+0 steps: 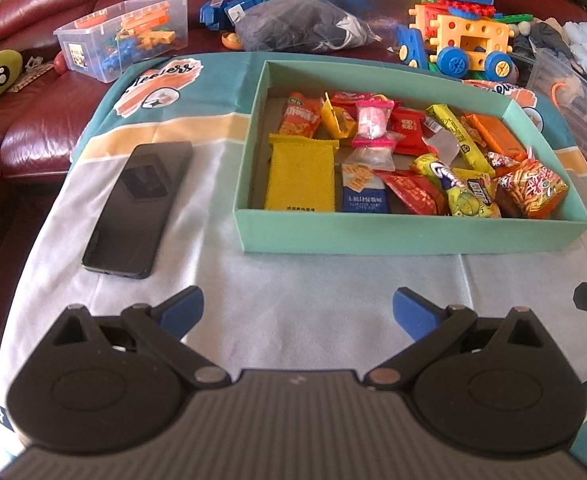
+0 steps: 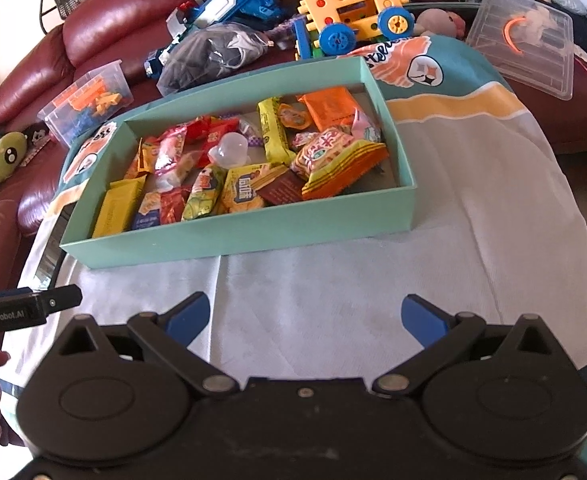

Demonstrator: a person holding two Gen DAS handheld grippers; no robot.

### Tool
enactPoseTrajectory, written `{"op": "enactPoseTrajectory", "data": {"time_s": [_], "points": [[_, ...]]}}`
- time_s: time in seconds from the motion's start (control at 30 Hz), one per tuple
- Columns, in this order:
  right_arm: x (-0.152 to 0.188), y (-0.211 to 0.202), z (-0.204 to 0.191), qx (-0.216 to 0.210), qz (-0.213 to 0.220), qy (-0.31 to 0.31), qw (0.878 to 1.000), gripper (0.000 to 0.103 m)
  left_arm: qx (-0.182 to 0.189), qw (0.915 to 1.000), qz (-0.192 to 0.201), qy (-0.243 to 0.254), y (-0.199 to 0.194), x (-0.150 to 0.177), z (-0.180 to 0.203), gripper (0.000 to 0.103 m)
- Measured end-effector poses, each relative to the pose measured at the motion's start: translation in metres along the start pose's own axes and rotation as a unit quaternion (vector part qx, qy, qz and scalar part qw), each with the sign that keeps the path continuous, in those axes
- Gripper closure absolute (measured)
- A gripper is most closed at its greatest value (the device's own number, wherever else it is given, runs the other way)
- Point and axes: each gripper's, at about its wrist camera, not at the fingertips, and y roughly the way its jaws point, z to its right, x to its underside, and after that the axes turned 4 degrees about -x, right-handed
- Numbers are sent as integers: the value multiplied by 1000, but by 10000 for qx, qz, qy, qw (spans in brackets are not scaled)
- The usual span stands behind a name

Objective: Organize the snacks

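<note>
Snacks (image 1: 393,160) lie heaped in the box (image 1: 405,232) on the cloth; both your tools, left tool (image 1: 297,308) and right tool (image 2: 305,316), hover before it, fingers apart, empty; reach carelessly and you may shove the light box or snag neighbouring wrappers; only the left view shows the phone (image 1: 139,208) whole.

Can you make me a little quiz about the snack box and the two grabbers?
1. True or false: the left gripper is squeezing a snack.
2. What lies on the cloth beside the green box: A a phone, B a spoon, C a cup?
3. Fill in: the big yellow packet lies ___ the box.

Key: 1 false, both it and the right gripper are open and empty. 2 A, the phone. 3 inside.
</note>
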Motion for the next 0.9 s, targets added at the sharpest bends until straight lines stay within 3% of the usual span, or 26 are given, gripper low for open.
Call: {"op": "enactPoseTrajectory", "data": {"time_s": [0.9], "points": [[-3, -1, -6, 126, 14, -192, 9997, 0, -83, 9999, -55, -102, 0, -2, -5, 0]]}}
